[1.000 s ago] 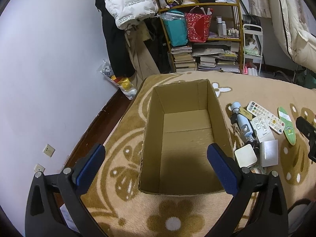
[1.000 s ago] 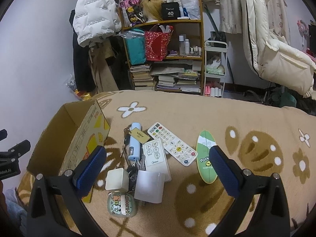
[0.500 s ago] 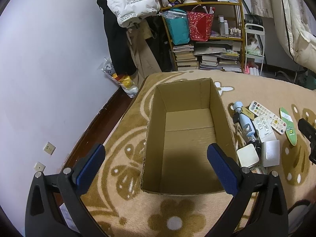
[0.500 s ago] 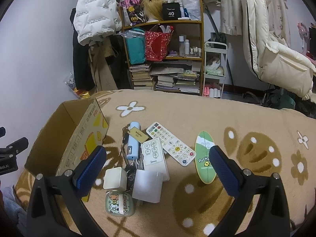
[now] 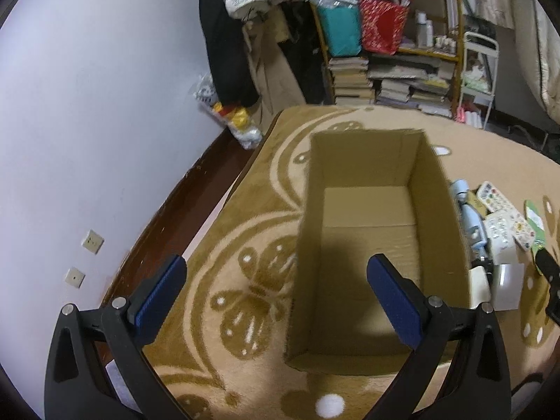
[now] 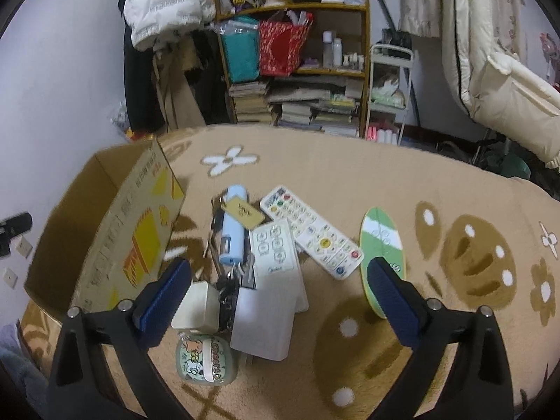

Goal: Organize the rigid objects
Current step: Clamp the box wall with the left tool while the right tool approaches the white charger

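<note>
An open, empty cardboard box lies on the tan flower-patterned blanket. My left gripper hovers open over the box's near left wall. To the right of the box is a pile: two white remotes, a light-blue tube with a tan tag, a white cube, a white flat box, a green cartoon case and a green oval board. Above the near end of that pile, my right gripper stays open, holding nothing.
A shelf full of books, bags and bottles stands beyond the bed. Coats hang at the back left, with a white puffer jacket on top. The purple wall and the dark floor strip run along the bed's left edge.
The left gripper has drifted left, so the box now sits further right in its view. The right gripper has lowered a little toward the pile. Both stay open.
</note>
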